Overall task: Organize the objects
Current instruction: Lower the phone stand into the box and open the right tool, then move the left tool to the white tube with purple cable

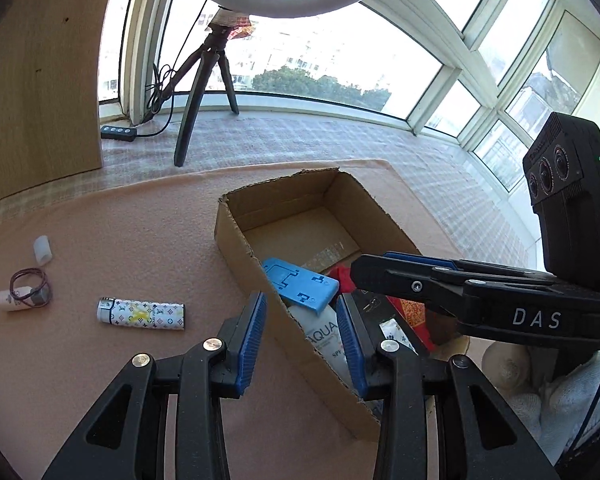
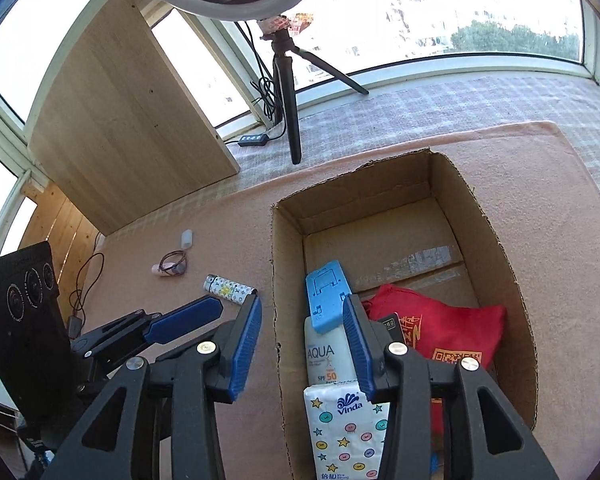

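— Where do the two grippers stand?

— The left gripper point(image 1: 301, 340) hangs over the near left wall of the cardboard box point(image 1: 236, 236), its blue-padded fingers point(image 1: 252, 344) spread apart with nothing between them. The right gripper point(image 2: 304, 344) is over the box's near end, its fingers likewise apart and empty, straddling that same wall: one pad outside over the pink cloth point(image 2: 220, 216), the other inside.

— What lies in the box?

— A blue plastic piece point(image 2: 326, 296) rests on the upper end of a white sunscreen tube point(image 2: 326, 356) marked AQUA. Nearer the camera a Vinda tissue pack point(image 2: 346, 432) with stars and dots lies along the left wall. To the right sits a red bag point(image 2: 444, 328) with a QR code, and a small dark card point(image 2: 394, 326) lies on its left edge. The far half of the box floor is bare.

— And outside it?

— On the cloth covering the bench, left of the box, a patterned lighter point(image 1: 141, 315) lies on its side. Further left a small white tube point(image 1: 12, 299) has a brown hair tie point(image 1: 30, 286) draped over it, and a translucent cap point(image 1: 43, 250) stands just beyond. A ring light's tripod point(image 1: 204, 96) stands by the window.
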The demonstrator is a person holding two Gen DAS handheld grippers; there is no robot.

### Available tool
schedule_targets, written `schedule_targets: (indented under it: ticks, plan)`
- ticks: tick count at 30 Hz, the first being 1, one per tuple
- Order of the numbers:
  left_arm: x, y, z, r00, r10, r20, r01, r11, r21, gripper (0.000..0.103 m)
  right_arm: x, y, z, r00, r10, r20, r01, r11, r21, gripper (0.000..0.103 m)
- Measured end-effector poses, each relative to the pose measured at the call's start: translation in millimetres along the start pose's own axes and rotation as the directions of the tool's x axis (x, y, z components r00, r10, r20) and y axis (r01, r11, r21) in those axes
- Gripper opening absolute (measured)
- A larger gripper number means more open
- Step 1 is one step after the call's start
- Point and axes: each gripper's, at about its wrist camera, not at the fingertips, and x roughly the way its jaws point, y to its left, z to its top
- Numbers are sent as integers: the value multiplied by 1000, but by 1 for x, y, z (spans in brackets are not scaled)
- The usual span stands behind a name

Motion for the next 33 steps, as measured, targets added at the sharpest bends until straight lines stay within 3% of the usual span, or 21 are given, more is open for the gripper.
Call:
schedule_targets:
  ticks: [9,17,24,33]
  plan:
    - [-43,91,-3,990,139,33,-134,983,-122,40,-8,41,-29,999,43,8,-43,999,-16,43]
    - [-64,187,16,956,292,40,-270,924,-272,40,-1,74,-73,998,47,-50,-50,997,-59,45]
    - [-37,237,39,935,351,-55,-353,899,-261,40,13,71,-111,991,30,-130,-33,999,-17,45]
    - [1,254,26,914,366,-176,-399,891,-217,40,-2,42,-122,992,-10,-123,16,999,52,45]
